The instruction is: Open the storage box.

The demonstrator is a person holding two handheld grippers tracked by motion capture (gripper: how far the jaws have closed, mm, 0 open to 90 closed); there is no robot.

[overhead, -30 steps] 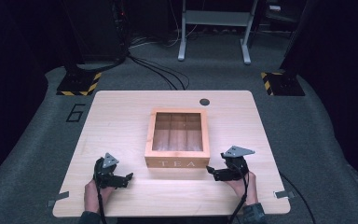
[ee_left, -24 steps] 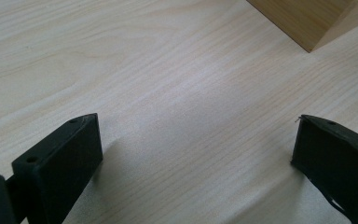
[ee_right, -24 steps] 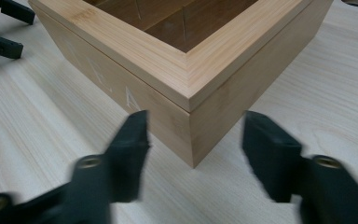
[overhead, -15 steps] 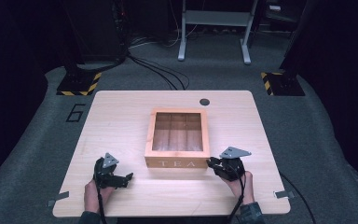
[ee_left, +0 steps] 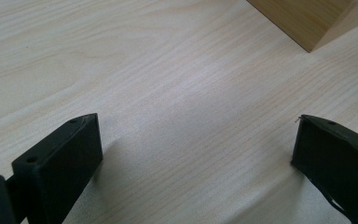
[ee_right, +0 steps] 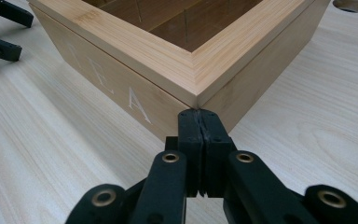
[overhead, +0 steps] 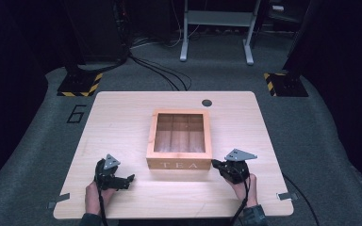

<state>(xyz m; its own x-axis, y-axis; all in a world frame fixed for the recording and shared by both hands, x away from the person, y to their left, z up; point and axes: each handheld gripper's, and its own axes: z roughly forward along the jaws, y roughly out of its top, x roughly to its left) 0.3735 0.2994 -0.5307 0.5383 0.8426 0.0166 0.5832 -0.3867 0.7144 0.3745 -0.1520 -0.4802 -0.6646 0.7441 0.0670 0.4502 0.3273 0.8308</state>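
A square wooden box [overhead: 179, 138] marked TEA stands in the middle of the table, its top showing divided compartments inside. My right gripper [overhead: 215, 164] is shut, with nothing between its jaws. Its tip rests against the box's [ee_right: 168, 60] front right corner, seen close in the right gripper view [ee_right: 200, 122]. My left gripper [overhead: 128, 179] lies on the table left of the box, open, its jaws pointing right toward the box's front left corner [ee_left: 307, 21]. In the left gripper view its two black jaws [ee_left: 198, 140] stand wide apart over bare wood.
The light wooden table [overhead: 122, 117] has a round cable hole [overhead: 207, 102] behind the box. Dark carpet, floor cables and a metal stand base [overhead: 215, 28] lie beyond the far edge. Two hands [overhead: 95, 197] hold the grippers near the front edge.
My right gripper has slid left and slightly forward, bringing its tip up to the box's front right corner. The left gripper has stayed in place.
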